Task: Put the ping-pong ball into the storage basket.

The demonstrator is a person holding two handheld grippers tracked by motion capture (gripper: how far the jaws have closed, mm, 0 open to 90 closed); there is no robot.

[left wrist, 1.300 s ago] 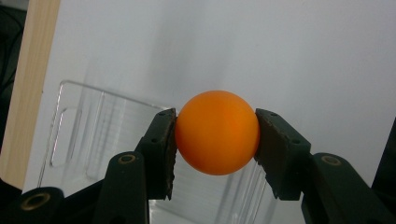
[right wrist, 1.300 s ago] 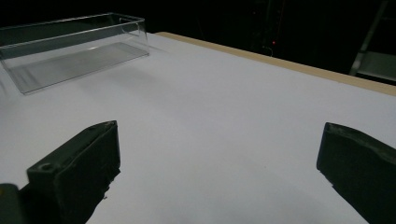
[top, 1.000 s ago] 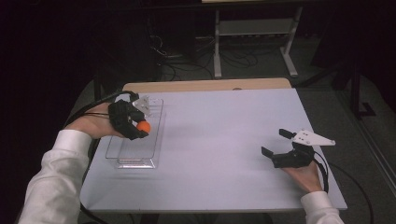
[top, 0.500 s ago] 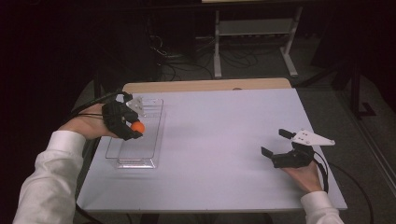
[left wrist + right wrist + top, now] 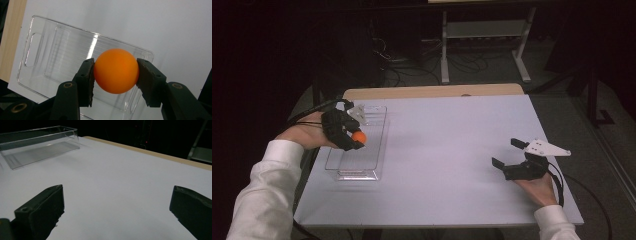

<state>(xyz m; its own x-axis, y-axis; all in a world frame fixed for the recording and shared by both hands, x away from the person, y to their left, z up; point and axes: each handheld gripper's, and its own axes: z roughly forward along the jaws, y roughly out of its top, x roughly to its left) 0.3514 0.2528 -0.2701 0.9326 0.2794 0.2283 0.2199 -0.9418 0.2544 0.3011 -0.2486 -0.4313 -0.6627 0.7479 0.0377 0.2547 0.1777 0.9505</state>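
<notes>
An orange ball (image 5: 116, 71) is pinched between both pads of my left gripper (image 5: 354, 136), which hangs over the clear plastic tray (image 5: 357, 165) at the table's left side. In the left gripper view the tray (image 5: 50, 57) lies below the ball (image 5: 359, 136) with nothing in it. My right gripper (image 5: 507, 154) rests near the table's right front, its jaws wide apart with nothing between them. In the right gripper view the same gripper (image 5: 116, 205) looks across bare white tabletop toward the tray (image 5: 37, 147).
The white table (image 5: 447, 150) has a wooden strip (image 5: 432, 91) along its far edge. Beyond it stand a metal shelf frame (image 5: 484, 40) and floor cables in the dark. The person's white sleeves enter from the bottom corners.
My left gripper, still holding the orange ball, has drifted slightly toward the far left over the tray. The right gripper has stayed where it was.
</notes>
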